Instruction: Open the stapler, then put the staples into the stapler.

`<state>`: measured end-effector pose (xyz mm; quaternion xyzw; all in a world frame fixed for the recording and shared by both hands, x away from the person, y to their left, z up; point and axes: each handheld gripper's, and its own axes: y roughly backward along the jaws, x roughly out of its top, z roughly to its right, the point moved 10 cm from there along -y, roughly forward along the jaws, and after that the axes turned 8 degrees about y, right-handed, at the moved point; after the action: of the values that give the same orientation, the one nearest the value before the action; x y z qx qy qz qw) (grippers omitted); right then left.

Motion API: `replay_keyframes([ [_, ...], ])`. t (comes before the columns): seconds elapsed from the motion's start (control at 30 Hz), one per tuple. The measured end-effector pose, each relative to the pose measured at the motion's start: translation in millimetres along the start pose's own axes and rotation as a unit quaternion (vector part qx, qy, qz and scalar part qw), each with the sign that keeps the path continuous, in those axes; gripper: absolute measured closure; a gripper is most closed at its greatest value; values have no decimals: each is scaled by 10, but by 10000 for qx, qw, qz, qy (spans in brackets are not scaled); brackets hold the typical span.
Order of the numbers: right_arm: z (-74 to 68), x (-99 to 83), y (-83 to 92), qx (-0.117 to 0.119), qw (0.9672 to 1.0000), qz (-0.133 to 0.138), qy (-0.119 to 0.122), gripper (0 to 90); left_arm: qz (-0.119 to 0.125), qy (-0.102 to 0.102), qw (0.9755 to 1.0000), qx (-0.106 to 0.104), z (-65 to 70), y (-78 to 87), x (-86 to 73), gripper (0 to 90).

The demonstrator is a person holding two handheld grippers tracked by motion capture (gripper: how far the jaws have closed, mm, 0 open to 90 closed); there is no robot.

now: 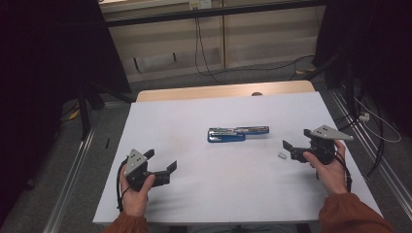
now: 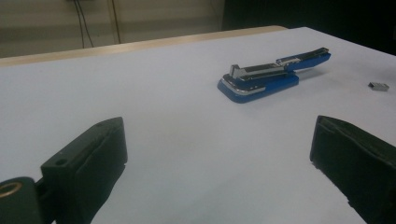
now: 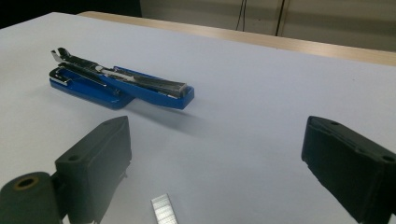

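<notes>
Stapler [image 1: 238, 133] lies flipped open mid-desk [image 1: 194, 111], staple strip [image 3: 162, 209] just ahead of my right claw [image 1: 297, 149]. Both claws wide open, empty; left claw [image 1: 162, 166] well apart. Pre-grasp step: next, close on strip.

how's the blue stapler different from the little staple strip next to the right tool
The stapler is blue, long and swung open; the staple strip is silver, tiny and flat. The stapler lies mid-table, the strip just in front of the right tool. Both rest untouched on the white table.
</notes>
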<state>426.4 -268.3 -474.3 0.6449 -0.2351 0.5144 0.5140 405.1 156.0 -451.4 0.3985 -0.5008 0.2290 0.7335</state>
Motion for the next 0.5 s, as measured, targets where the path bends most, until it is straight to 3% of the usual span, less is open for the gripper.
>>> replay_keyframes([
  [0.13,27,14,41,148,9995,-284,-8,94,47,-8,9998,-182,86,18,23,42],
  [0.3,49,47,55,224,9993,-291,-65,74,-6,86,9998,-151,62,-13,9,42],
  [0.4,0,-1,3,487,9974,-536,-50,86,-50,19,9999,-143,51,-18,-13,43],
  [0.5,-21,-14,-33,551,9963,-656,-24,89,-77,65,9997,-225,54,-30,-26,43],
])
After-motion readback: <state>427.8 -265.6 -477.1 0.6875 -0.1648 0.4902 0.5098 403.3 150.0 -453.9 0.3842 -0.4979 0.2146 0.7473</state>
